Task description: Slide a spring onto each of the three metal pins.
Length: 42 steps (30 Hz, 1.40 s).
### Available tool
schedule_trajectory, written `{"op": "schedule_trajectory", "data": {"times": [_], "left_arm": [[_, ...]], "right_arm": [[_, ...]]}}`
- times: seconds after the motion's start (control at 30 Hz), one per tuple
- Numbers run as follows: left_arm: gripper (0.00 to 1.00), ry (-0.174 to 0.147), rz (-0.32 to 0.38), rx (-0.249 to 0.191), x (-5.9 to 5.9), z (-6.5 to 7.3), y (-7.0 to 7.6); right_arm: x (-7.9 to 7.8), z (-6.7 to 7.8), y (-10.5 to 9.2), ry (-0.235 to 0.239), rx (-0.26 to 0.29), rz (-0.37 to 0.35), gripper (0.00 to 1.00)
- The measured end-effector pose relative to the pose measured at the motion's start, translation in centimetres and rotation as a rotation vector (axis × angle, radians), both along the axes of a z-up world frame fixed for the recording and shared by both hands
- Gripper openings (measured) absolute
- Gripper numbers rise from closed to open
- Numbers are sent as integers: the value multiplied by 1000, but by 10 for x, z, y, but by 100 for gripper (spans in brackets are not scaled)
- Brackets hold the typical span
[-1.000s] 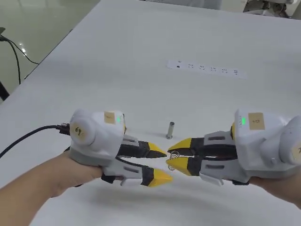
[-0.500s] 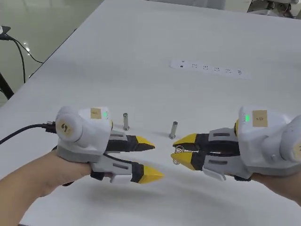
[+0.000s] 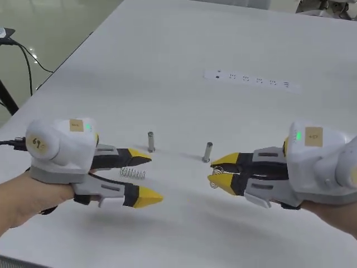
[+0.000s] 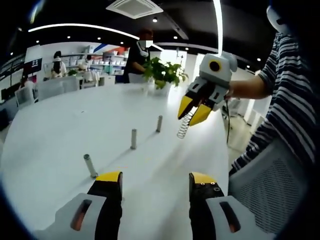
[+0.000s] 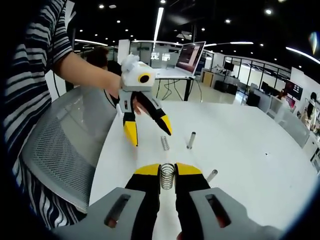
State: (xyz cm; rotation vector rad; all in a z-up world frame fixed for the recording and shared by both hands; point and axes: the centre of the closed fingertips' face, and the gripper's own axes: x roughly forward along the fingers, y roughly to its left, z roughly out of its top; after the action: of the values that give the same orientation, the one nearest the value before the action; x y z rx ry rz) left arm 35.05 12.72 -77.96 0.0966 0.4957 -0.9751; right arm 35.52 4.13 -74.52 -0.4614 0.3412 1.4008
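My right gripper (image 3: pixel 216 172) is shut on a small spring (image 3: pixel 213 181), held above the white table; its own view has the spring (image 5: pixel 167 176) upright between the yellow tips (image 5: pixel 167 170). My left gripper (image 3: pixel 148 177) is open and holds nothing, a hand's width to the left. A second spring (image 3: pixel 132 173) lies on the table between its jaws. Two metal pins (image 3: pixel 150 141) (image 3: pixel 208 151) stand upright just beyond the grippers. In the left gripper view three pins (image 4: pixel 90 165) (image 4: pixel 133 138) (image 4: pixel 159 123) stand in a row, with the right gripper (image 4: pixel 194 106) and its hanging spring (image 4: pixel 184 125) beyond them.
A white power strip (image 3: pixel 254 81) lies farther back on the table (image 3: pixel 167 67). A black cable (image 3: pixel 25 56) runs off the left edge. A mesh chair (image 5: pixel 65 145) stands beside the table, and people are at the far end of the room (image 4: pixel 137 55).
My left gripper has drawn back to the left, away from the right gripper, uncovering a second pin and the spring on the table. The right gripper keeps its spring and has barely moved.
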Motion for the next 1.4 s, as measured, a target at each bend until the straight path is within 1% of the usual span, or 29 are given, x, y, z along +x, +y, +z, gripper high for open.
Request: {"op": "schedule_trajectory", "data": {"times": [0.17, 0.3, 0.43, 0.5, 0.6, 0.63, 0.7, 0.77, 0.83, 0.87, 0.97, 1.07, 1.2, 1.33, 1.4], "left_arm": [[54, -1, 34, 12, -1, -1, 15], [60, 3, 54, 30, -4, -6, 25], [66, 11, 72, 32, -5, -8, 33], [70, 12, 88, 32, -4, -8, 37], [74, 15, 112, 35, -2, -8, 42], [76, 11, 124, 36, -1, -8, 44], [84, 16, 150, 33, 1, -8, 48], [88, 11, 163, 35, 2, -7, 51], [89, 16, 171, 27, 2, -6, 55], [91, 18, 179, 22, 2, -5, 56], [96, 16, 190, 28, 2, -5, 59], [98, 21, 203, 17, 3, -5, 62], [98, 13, 226, 19, 4, -4, 68], [98, 13, 234, 20, 5, -3, 71], [98, 14, 237, 22, 5, -4, 72]], "right_arm": [[2, -1, 0, -5, -3, -6, 8], [4, 0, 0, -9, 0, -12, 8], [7, 0, -1, -7, 7, -26, 8], [11, 1, -2, 3, 17, -43, 8], [19, 3, -4, 15, 31, -74, 8], [22, 3, -5, 15, 32, -85, 8], [28, 4, -6, 9, 32, -103, 8], [34, 6, -6, 17, 41, -121, 8], [41, 7, -5, 29, 44, -136, 8], [44, 7, -5, 31, 43, -142, 8], [53, 10, -2, 31, 42, -151, 8], [63, 13, 1, 28, 42, -164, 8], [76, 16, 3, 36, 47, -200, 8], [89, 14, 6, 61, 48, -234, 8], [95, 16, 8, 76, 68, -249, 8]]}}
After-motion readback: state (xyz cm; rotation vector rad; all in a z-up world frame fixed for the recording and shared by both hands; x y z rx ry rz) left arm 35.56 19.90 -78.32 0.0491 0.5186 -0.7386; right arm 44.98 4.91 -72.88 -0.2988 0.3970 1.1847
